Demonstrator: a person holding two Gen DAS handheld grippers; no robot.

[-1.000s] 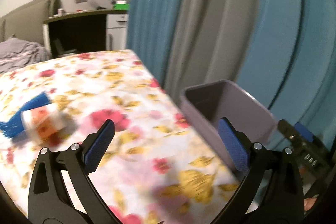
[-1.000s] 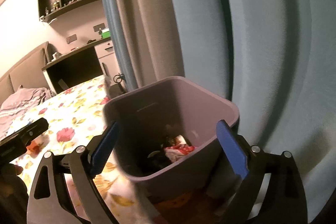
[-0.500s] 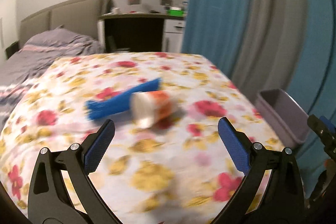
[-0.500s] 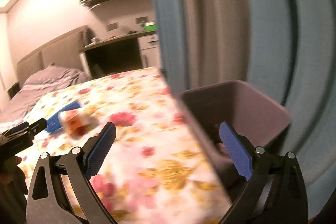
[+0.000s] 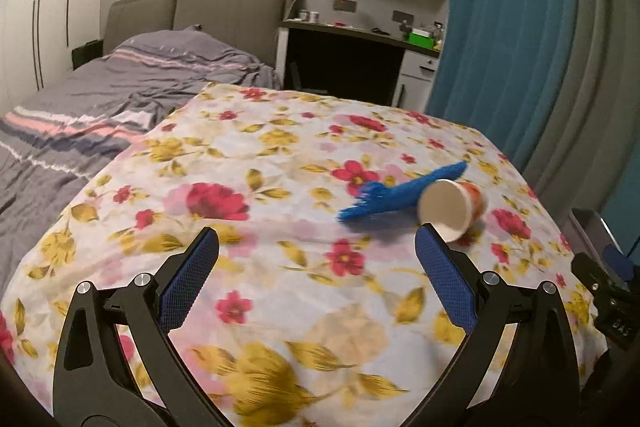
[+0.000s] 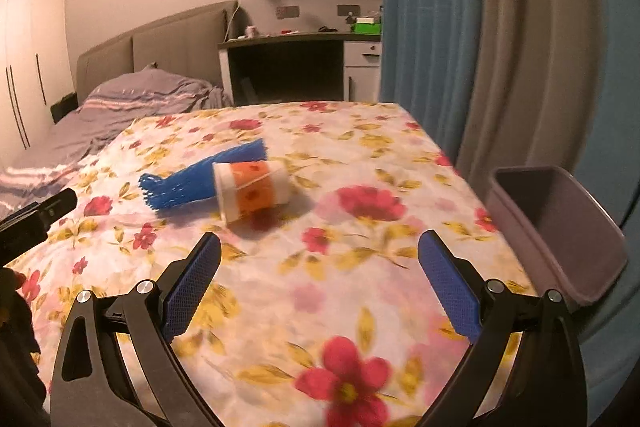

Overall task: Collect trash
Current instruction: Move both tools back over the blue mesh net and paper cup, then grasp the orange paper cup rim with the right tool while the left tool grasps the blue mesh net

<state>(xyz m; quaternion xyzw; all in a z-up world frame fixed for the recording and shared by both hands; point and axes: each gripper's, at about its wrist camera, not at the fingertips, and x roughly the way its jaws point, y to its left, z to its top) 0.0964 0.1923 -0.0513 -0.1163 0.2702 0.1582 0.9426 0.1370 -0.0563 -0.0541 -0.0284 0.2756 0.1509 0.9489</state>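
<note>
1. Both views have swung away from the grey plastic bin (image 6: 560, 227) and now face the flowered tablecloth (image 6: 320, 287); a second ago the right gripper (image 6: 320, 283) hung over the bin's mouth.
2. That suggests one drop is done and the next pickup begins.
3. The white-and-orange paper cup (image 6: 252, 191) lies on its side, touching the blue plastic mesh sleeve (image 6: 192, 183), mid-table and left of the bin.
4. The left gripper (image 5: 316, 275) and the right one both stand wide apart, holding nothing.
5. The cup sits just ahead of the left gripper's right fingertip.
</note>
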